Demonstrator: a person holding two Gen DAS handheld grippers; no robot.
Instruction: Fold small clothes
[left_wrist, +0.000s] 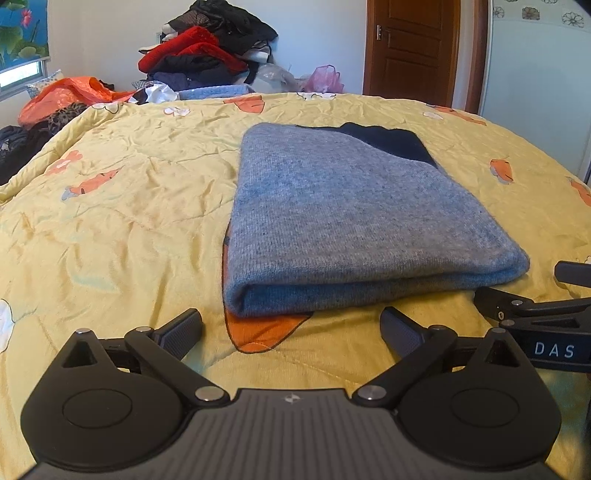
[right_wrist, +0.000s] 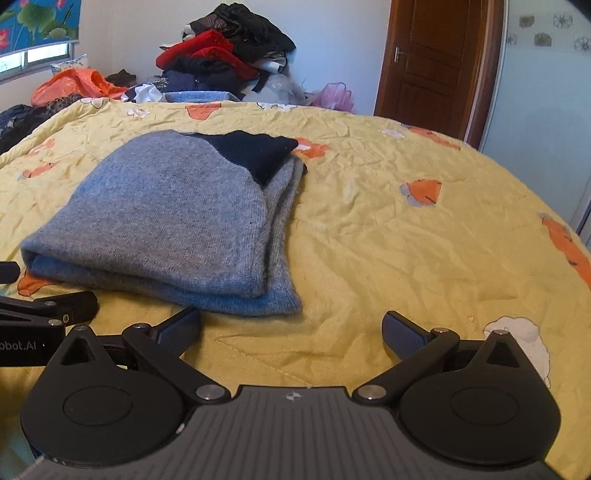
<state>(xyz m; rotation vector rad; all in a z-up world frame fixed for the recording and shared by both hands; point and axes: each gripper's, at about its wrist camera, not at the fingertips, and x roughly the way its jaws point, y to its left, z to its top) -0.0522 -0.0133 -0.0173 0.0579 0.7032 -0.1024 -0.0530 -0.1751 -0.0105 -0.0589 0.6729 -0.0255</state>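
Grippers: left gripper (left_wrist: 291, 328) and right gripper (right_wrist: 291, 328) spread wide, empty
Sweater: grey sweater (left_wrist: 343, 214) folded on yellow quilt (left_wrist: 129, 206)
Left: judged nearly nothing

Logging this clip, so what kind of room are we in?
Most likely a bedroom: a yellow quilt spread wide like a bed cover, a folded gray sweater on it, a heap of clothes behind, and a wooden door.

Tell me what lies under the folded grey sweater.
The sweater rests on the yellow quilt. An orange print patch of the quilt pokes out from under its near edge. Anything else beneath it is covered.
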